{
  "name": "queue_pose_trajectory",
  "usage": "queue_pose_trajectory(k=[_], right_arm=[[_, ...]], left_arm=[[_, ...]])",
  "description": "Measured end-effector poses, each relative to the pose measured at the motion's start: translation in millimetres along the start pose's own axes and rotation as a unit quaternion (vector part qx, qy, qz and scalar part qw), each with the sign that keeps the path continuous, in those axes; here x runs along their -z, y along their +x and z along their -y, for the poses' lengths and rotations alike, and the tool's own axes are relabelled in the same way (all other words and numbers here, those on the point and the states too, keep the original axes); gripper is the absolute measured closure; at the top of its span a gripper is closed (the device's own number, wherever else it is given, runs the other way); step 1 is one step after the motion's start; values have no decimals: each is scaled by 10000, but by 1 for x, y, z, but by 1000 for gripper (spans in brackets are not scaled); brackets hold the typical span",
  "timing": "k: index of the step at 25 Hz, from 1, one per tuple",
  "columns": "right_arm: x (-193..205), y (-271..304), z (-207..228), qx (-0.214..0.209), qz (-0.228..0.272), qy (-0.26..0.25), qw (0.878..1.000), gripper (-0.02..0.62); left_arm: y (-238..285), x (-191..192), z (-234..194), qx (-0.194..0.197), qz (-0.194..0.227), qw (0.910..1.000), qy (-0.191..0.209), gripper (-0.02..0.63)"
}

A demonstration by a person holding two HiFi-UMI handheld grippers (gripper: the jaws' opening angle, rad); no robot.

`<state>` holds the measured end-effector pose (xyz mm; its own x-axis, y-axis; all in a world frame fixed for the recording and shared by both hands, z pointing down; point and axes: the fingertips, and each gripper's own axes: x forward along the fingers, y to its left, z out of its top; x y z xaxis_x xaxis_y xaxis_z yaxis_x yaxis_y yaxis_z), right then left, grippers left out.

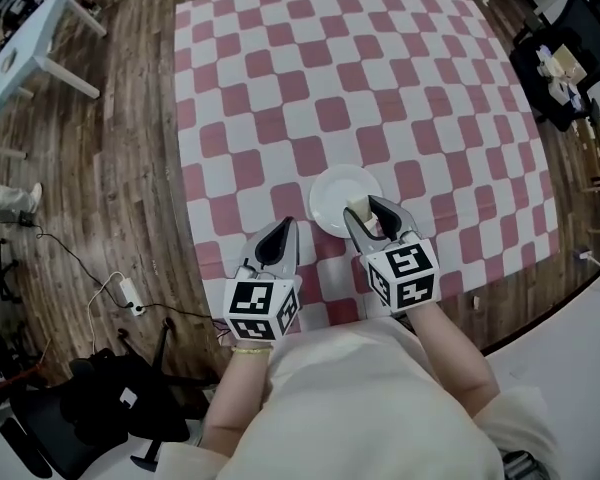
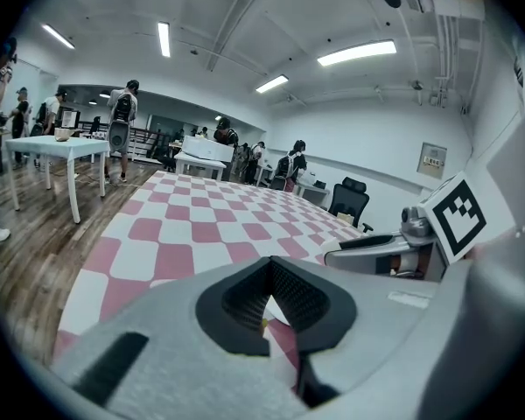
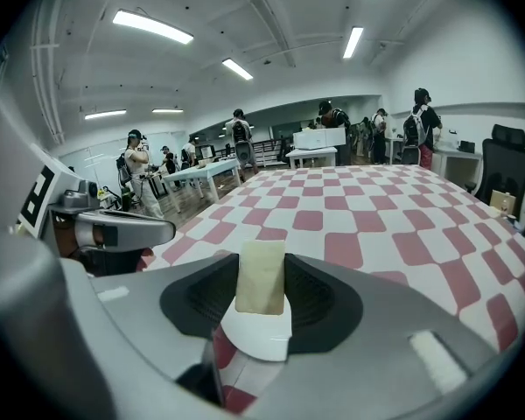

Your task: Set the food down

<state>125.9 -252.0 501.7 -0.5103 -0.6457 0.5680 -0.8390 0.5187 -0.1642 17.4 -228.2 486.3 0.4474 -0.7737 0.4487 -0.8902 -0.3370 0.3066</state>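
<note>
A pale cream block of food (image 3: 262,277) stands between the jaws of my right gripper (image 3: 262,300), which is shut on it. In the head view the food (image 1: 359,209) hangs over the near right edge of a round white plate (image 1: 336,194), held by the right gripper (image 1: 371,215). The plate's rim (image 3: 261,341) shows just under the food in the right gripper view. My left gripper (image 1: 279,240) hovers left of the plate, jaws shut with nothing in them; the left gripper view shows its tips (image 2: 271,309) closed over the cloth.
A pink-and-white checkered cloth (image 1: 360,78) covers the table. Wooden floor (image 1: 110,158) lies to the left with a white table (image 1: 20,43) and cables. A black chair (image 1: 560,63) with items stands at the far right. Several people stand in the background (image 3: 241,138).
</note>
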Motion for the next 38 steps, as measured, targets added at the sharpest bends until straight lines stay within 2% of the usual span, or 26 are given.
queue_pose_trajectory(k=[26,38], right_arm=[[43,54,14,36,-1040,-298,9941,426],[52,63,19,86,-1276,-380,9911,426]], left_arm=[[30,26,-15,8,-439,9990,-117,601],[34,30,-12,51,-503,9986,-160,601]])
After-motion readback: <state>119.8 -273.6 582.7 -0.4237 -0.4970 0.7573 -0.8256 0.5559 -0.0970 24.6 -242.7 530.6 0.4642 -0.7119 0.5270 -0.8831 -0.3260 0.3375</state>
